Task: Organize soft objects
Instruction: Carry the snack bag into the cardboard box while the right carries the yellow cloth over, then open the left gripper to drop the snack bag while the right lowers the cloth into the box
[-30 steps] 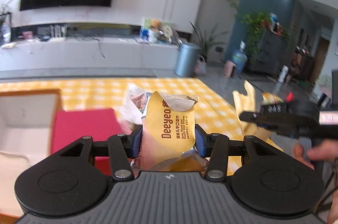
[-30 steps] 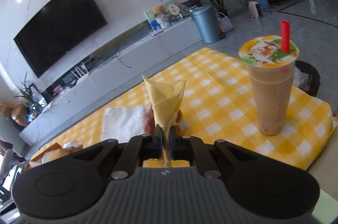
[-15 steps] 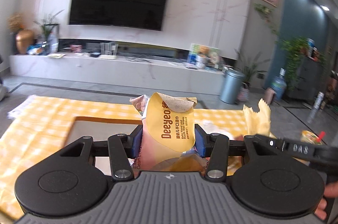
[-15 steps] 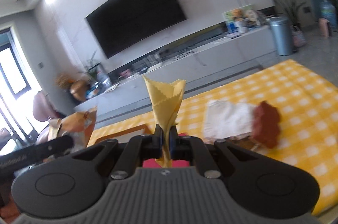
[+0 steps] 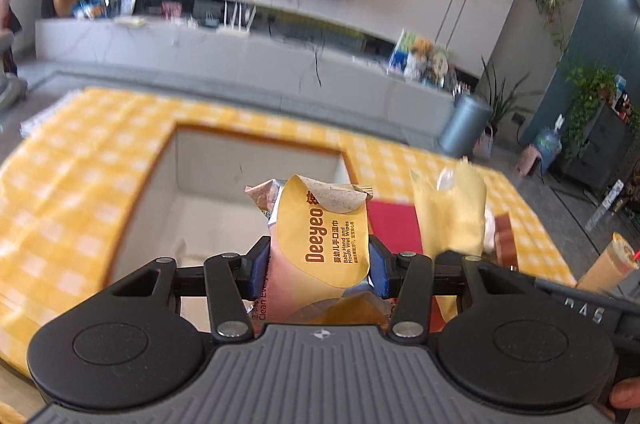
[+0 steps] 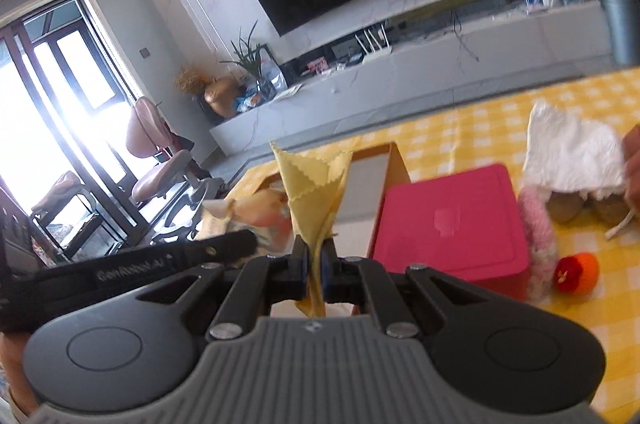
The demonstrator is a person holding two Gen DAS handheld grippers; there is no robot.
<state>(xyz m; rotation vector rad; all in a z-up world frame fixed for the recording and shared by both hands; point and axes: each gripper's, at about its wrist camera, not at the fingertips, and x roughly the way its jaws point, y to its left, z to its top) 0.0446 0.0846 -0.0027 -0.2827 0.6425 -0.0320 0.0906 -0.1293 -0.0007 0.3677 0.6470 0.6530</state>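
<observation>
Pinching upright wipes pack [image 5: 320, 244], left tongs [image 5: 318, 266]; right tongs [image 6: 315, 264] pinching yellow cloth [image 6: 316, 191], pointing up.

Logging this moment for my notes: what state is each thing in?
Left gripper: shut on wet wipes pack, held upright.
Right gripper: shut on yellow cloth, bunched.
Cardboard box: open.
Pink lid: lying flat.
Milk tea cup: sealed, straw in.
</observation>
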